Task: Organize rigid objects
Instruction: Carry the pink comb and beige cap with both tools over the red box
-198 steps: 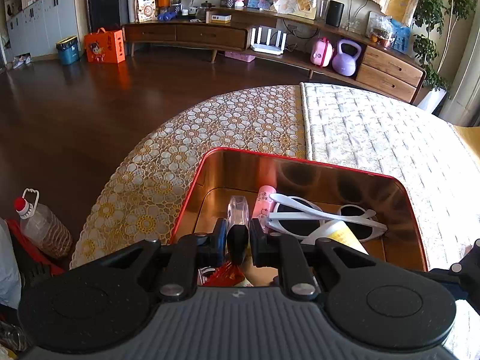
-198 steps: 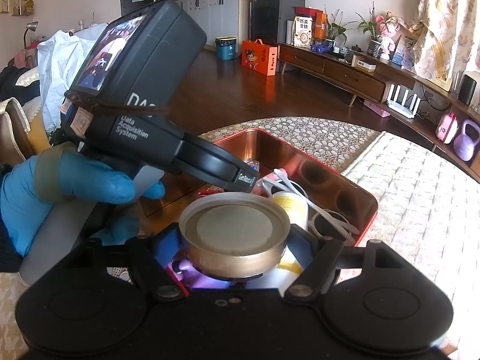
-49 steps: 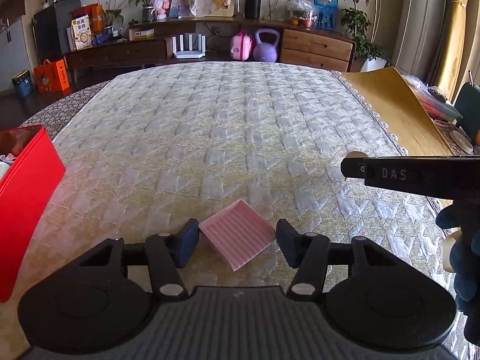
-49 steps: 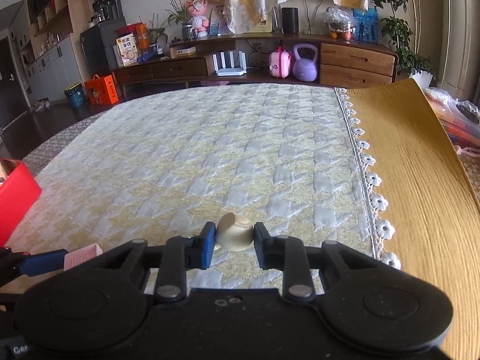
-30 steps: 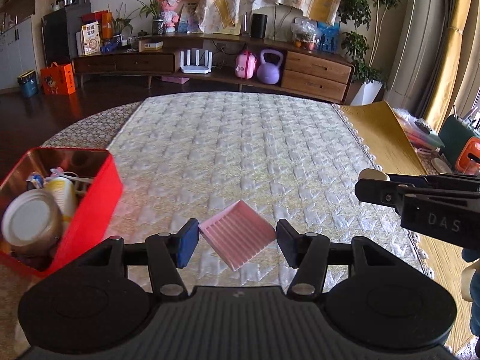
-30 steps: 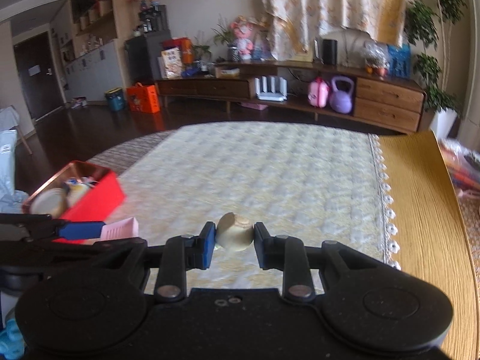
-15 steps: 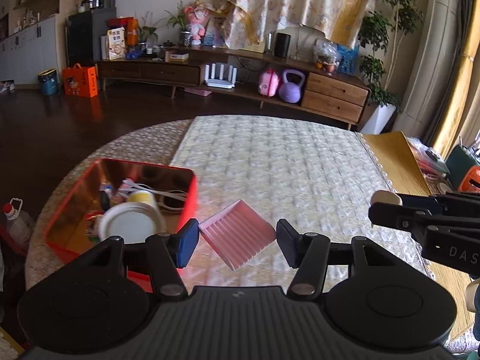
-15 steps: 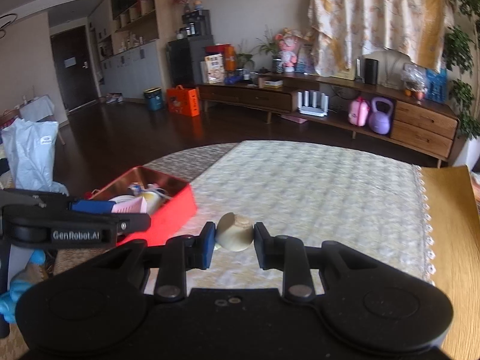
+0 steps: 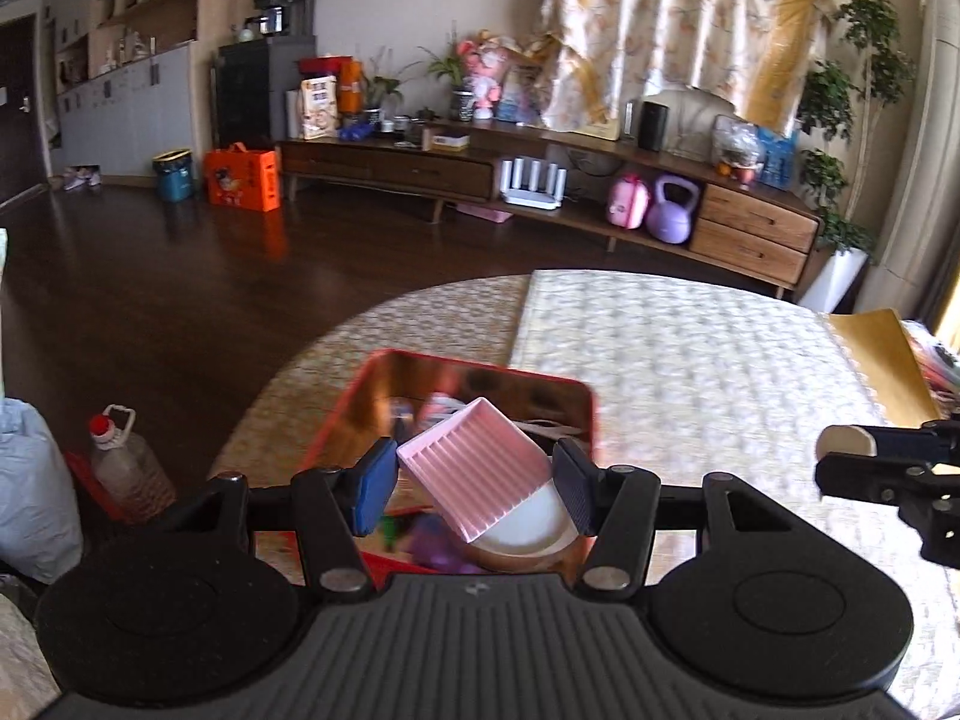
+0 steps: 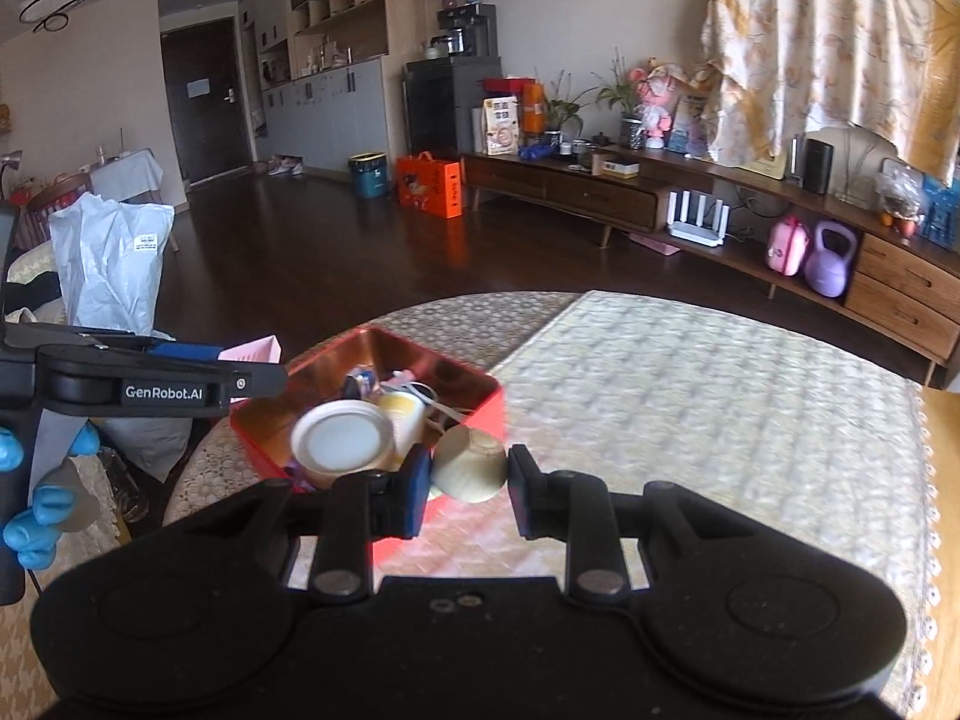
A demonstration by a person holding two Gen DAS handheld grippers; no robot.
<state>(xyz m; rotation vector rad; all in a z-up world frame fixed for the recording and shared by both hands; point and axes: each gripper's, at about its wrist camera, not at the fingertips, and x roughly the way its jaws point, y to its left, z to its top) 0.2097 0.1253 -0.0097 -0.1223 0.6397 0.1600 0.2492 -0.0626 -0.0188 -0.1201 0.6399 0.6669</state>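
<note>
My left gripper (image 9: 474,489) is shut on a pink ribbed square tray (image 9: 477,471), held tilted above the red tin box (image 9: 480,367). The same pink tray (image 10: 255,351) shows at the left of the right wrist view, over the box's near-left corner. My right gripper (image 10: 470,480) is shut on a small cream bowl (image 10: 470,471), just in front of the red tin box (image 10: 480,405) at its right corner. Inside the box lie a round white lid (image 10: 343,435), a yellow-white tube (image 10: 405,411) and white sunglasses, partly hidden.
The box stands on a round table with a lace cloth (image 9: 384,324) and a quilted runner (image 9: 690,360). A plastic jug (image 9: 123,459) and a white bag (image 10: 117,258) are on the floor at left. A gloved hand (image 10: 36,510) holds the left gripper.
Both grippers swung left with their loads: the pink tray now hangs over the red box, and the cream bowl has come up to the box's right corner. Neither grip changed.
</note>
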